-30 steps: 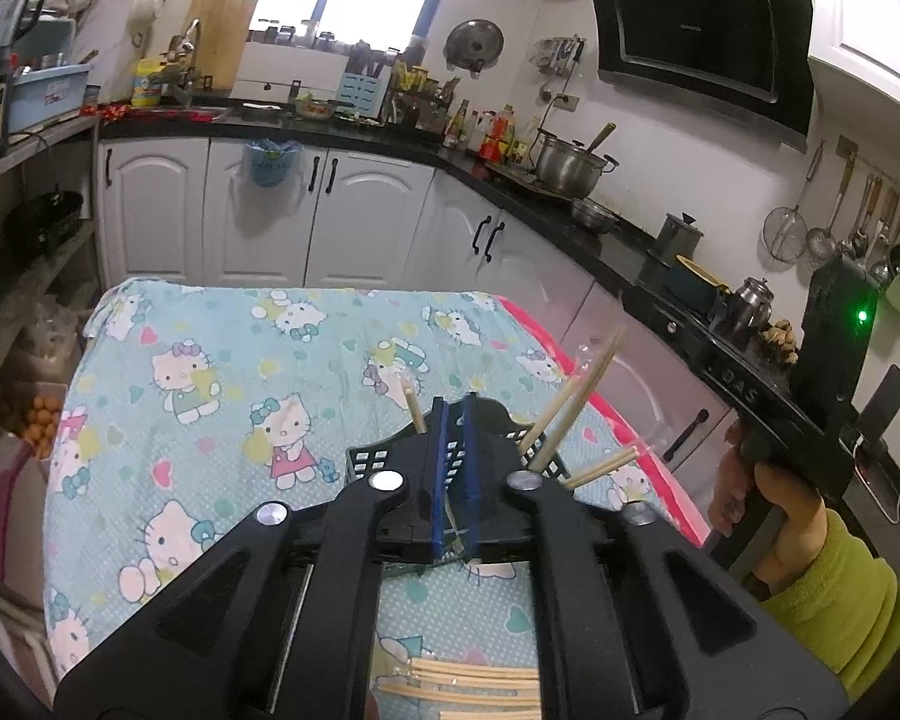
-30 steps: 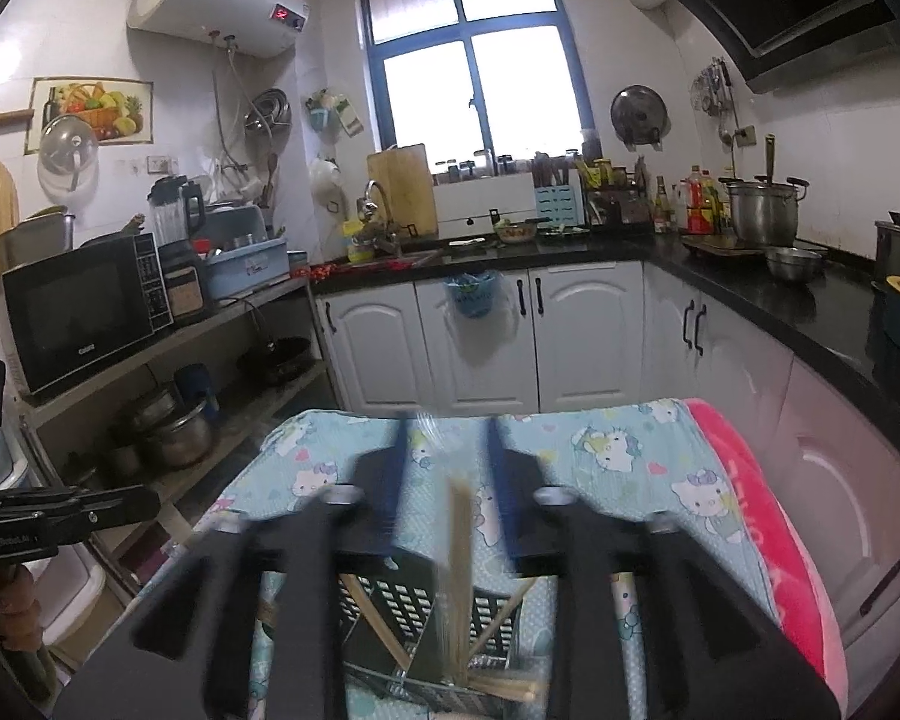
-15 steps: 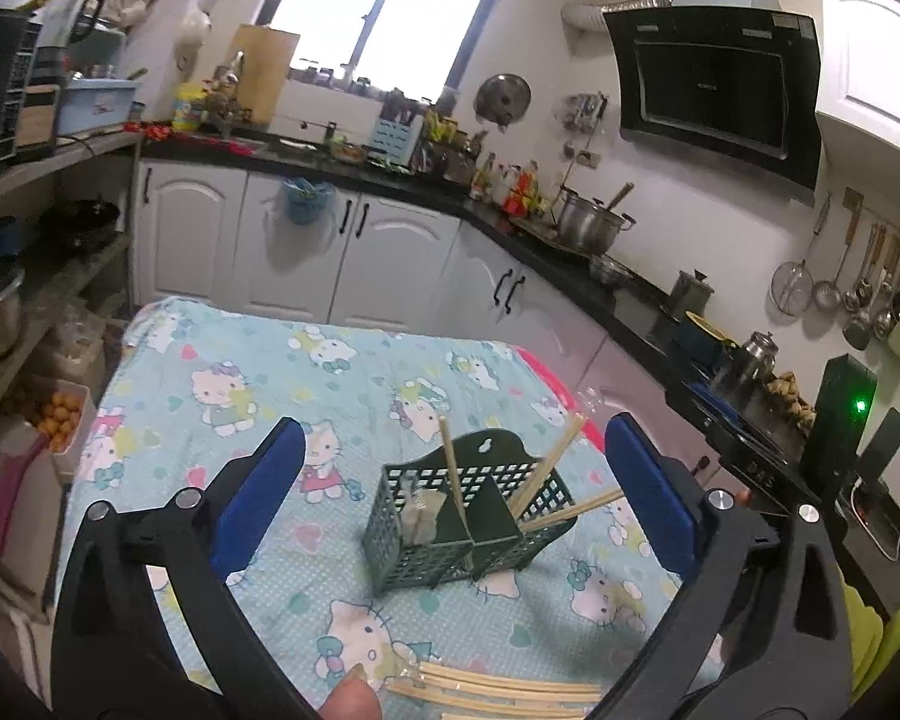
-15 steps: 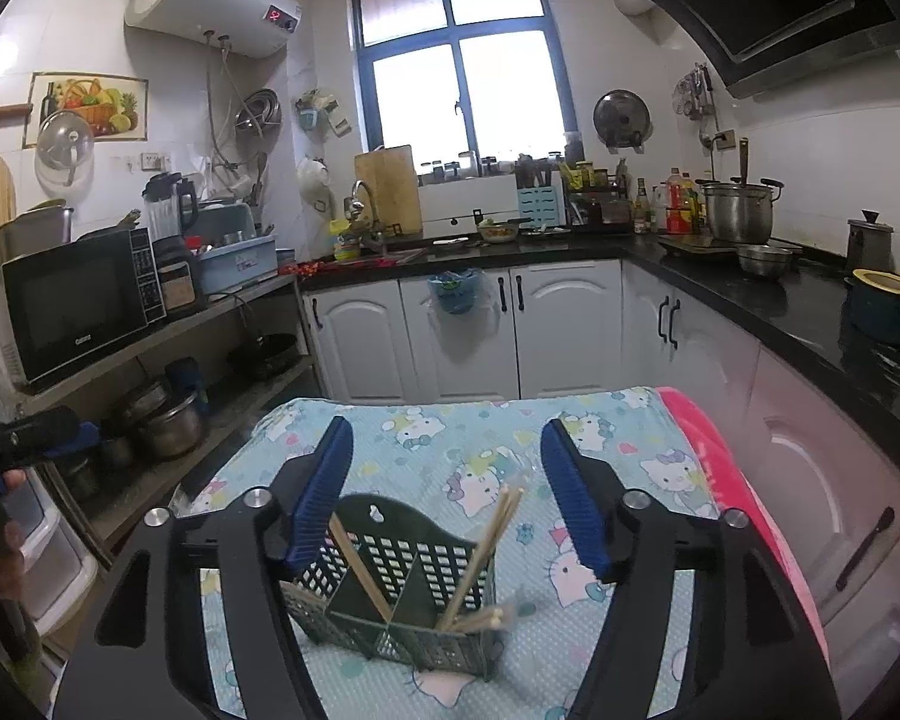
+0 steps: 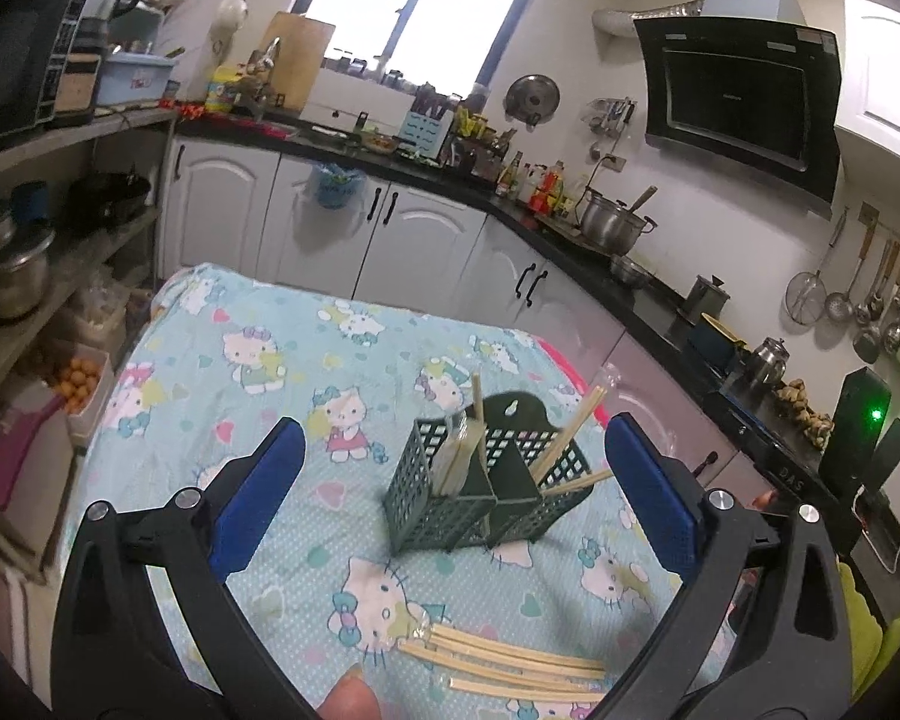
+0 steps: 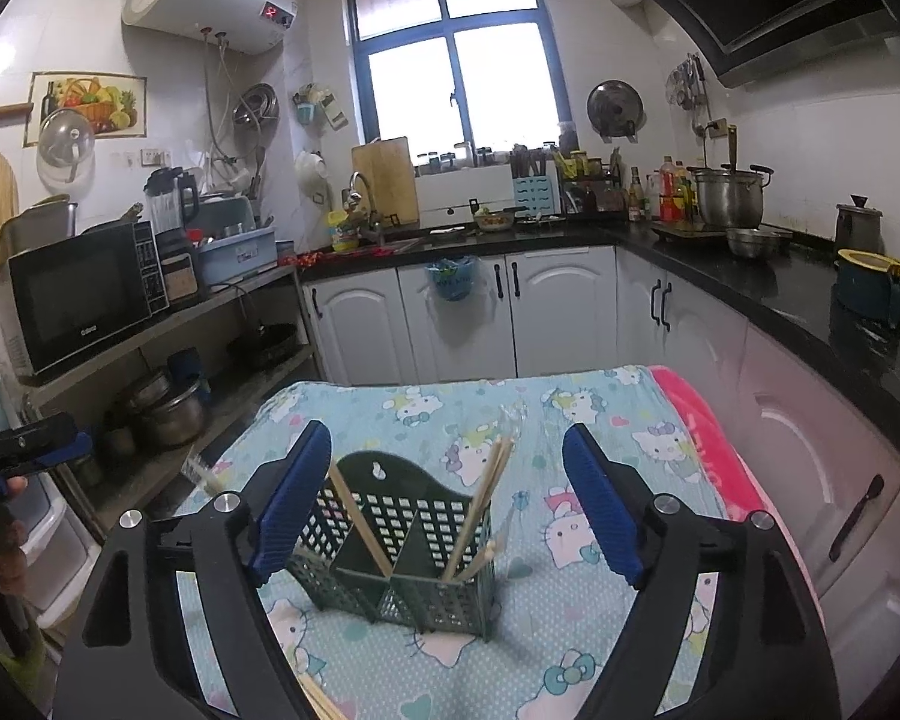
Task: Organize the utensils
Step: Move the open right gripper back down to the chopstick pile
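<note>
A dark green perforated utensil holder (image 5: pixel 491 489) stands on the Hello Kitty tablecloth; it also shows in the right wrist view (image 6: pixel 402 552). Wooden chopsticks (image 5: pixel 564 441) lean in its compartments, also seen from the right wrist (image 6: pixel 485 501). Several loose chopsticks (image 5: pixel 498 663) lie on the cloth near me. My left gripper (image 5: pixel 453 495) is open and empty, set back from the holder. My right gripper (image 6: pixel 447 513) is open and empty, with the holder between and beyond its fingers.
The table (image 5: pixel 222 360) stands in a kitchen, with white cabinets (image 6: pixel 462 312) behind and a black counter (image 6: pixel 810 282) to the right. A pink cloth edge (image 6: pixel 708 438) runs along the table's right side. Shelves with pots (image 6: pixel 168 408) stand to the left.
Both grippers have opened wide and pulled back and up from the holder. The chopsticks they held now stand in the holder.
</note>
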Tool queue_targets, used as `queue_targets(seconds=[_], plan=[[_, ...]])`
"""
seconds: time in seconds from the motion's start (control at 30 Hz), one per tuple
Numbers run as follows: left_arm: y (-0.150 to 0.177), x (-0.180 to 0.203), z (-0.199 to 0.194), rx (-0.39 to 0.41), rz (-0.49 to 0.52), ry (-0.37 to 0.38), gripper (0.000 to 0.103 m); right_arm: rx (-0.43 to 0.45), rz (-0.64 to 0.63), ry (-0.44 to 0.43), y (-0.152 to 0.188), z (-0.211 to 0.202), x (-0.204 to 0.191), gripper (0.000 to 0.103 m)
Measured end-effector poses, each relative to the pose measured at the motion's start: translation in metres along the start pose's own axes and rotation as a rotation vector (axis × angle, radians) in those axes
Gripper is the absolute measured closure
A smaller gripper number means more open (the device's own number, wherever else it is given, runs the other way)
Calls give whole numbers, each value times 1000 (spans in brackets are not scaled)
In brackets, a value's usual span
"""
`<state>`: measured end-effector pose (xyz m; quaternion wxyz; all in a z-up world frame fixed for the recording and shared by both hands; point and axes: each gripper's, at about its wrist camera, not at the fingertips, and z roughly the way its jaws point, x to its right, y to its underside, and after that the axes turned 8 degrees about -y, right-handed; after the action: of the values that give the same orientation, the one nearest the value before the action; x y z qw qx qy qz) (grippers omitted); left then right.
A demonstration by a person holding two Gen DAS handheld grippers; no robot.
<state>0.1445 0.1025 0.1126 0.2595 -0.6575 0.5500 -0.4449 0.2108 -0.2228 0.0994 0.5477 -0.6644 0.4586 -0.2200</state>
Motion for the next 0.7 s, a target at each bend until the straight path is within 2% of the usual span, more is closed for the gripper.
queue_targets(seconds=[0.7], plan=[[43, -2, 15, -124, -8, 11, 11, -90, -26, -26, 26, -5, -9, 24]])
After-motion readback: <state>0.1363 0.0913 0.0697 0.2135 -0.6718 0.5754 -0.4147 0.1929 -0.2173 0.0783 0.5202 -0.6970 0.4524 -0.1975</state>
